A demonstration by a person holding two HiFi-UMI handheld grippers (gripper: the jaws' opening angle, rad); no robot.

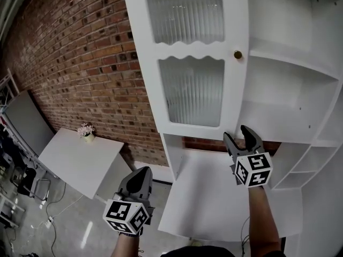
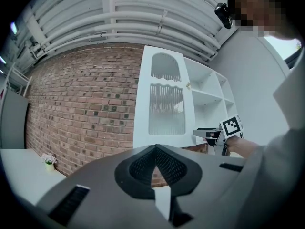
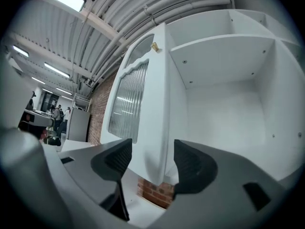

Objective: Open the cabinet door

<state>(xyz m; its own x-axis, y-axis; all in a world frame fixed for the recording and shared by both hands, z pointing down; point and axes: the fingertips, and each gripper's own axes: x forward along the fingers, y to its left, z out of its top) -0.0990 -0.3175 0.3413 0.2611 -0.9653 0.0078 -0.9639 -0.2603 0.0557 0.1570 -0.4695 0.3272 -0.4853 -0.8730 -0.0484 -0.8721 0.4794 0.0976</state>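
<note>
The cabinet door (image 1: 193,63) stood well clear of the cabinet, turned out so that its ribbed glass panels faced the brick wall (image 1: 80,63) side and the white shelves (image 1: 289,63) behind it lay fully exposed; its small brass knob (image 1: 237,54) sat on the free edge, untouched. The right gripper (image 1: 238,137) was raised to the door's lower free corner. In the right gripper view its fingers (image 3: 190,163) were spread apart with the door's edge (image 3: 152,128) standing between them, straddling it rather than clamped on it; whether either pad pressed the panel could not be told. The left gripper (image 1: 140,176) hung low and to the side, well apart from the cabinet, with its fingers (image 2: 155,168) closed together on nothing. Judging from the wide gap between door and carcass, the opening looked essentially done. What seemed left was at most a little more swing toward the wall, then drawing the right gripper off the edge, above the white counter (image 1: 209,208).
</note>
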